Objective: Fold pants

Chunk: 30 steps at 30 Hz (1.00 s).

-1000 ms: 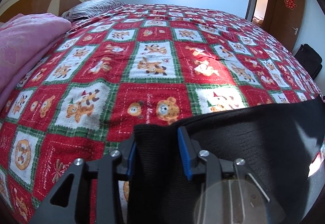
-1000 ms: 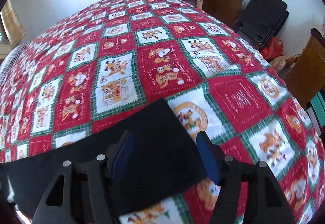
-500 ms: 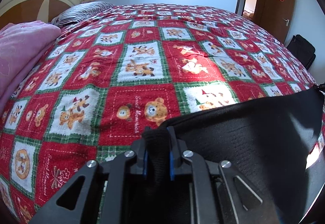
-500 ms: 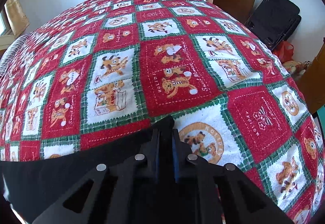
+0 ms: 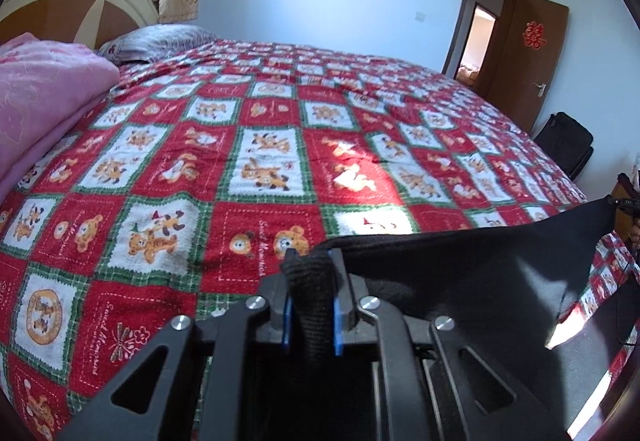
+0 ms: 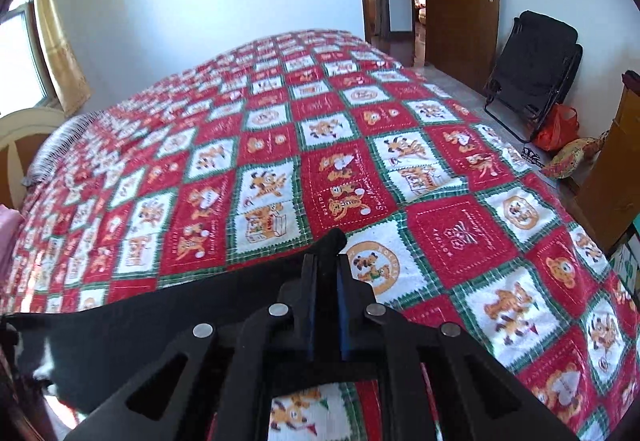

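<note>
Although both ends of the black knit-fabric pants [image 5: 460,281] are gripped and raised off the red, green and white bear-patterned bedspread [image 5: 260,169], no fold is visible yet, so the task is judged to be at its opening stage. The garment hangs as a stretched black sheet between the two tools, above the near edge of the bed; its lower part falls out of view. Carrying the lifted edge across and laying it down appears to be what remains.

Left gripper [image 5: 311,301]: blue-padded fingers [image 5: 286,325] nearly together, clamped on a bunched ribbed corner of the pants that pokes up between them.

Right gripper [image 6: 325,305]: fingers [image 6: 343,317] drawn close, pinching the other corner [image 6: 330,245], which protrudes just beyond the tips.
</note>
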{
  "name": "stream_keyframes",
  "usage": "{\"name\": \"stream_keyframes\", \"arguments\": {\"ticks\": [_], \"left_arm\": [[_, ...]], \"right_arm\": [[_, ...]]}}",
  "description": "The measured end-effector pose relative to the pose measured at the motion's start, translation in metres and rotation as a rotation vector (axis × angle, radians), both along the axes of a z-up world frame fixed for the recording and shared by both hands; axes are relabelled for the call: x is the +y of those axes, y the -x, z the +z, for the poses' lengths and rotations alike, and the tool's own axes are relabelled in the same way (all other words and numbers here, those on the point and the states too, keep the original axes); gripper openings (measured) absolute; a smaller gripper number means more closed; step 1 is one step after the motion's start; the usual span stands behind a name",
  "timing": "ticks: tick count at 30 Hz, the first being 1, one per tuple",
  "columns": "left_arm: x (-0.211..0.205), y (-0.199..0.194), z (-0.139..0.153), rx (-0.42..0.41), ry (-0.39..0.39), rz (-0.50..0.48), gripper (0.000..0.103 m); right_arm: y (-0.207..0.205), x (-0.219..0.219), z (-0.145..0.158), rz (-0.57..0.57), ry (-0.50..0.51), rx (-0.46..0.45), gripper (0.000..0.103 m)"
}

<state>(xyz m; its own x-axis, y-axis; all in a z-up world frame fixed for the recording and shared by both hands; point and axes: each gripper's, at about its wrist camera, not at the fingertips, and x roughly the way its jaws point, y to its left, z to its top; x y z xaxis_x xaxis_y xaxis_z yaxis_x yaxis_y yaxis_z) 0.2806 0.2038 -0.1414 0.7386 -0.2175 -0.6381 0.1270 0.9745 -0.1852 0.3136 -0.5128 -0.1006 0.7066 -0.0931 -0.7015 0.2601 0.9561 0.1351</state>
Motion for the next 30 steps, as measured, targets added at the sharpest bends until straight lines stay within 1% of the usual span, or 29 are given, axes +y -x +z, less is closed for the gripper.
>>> {"name": "stream_keyframes", "arguments": {"ticks": [2, 9, 13, 18, 21, 27, 30], "left_arm": [[0.000, 0.008, 0.006, -0.034, 0.004, -0.022, 0.015], [0.005, 0.036, 0.023, -0.108, 0.042, -0.053, 0.015], [0.007, 0.059, 0.027, -0.145, 0.061, -0.074, 0.015], [0.014, 0.093, 0.022, -0.177, 0.082, -0.095, 0.015], [0.019, 0.113, 0.015, -0.184, 0.089, -0.110, 0.015], [0.024, 0.145, -0.010, -0.158, 0.097, -0.121, 0.015], [0.021, 0.157, -0.024, -0.142, 0.068, -0.131, 0.015]], "right_arm": [[0.019, -0.002, 0.007, 0.006, -0.015, -0.033, 0.008], [0.091, 0.001, 0.025, 0.052, -0.054, -0.135, 0.008], [0.127, -0.001, 0.024, 0.064, -0.073, -0.161, 0.008], [0.173, -0.011, 0.017, 0.052, -0.103, -0.184, 0.008], [0.198, -0.020, 0.010, 0.036, -0.117, -0.178, 0.008], [0.232, -0.025, -0.014, 0.045, -0.133, -0.112, 0.008], [0.241, -0.020, -0.029, 0.059, -0.093, -0.057, 0.008]]}}
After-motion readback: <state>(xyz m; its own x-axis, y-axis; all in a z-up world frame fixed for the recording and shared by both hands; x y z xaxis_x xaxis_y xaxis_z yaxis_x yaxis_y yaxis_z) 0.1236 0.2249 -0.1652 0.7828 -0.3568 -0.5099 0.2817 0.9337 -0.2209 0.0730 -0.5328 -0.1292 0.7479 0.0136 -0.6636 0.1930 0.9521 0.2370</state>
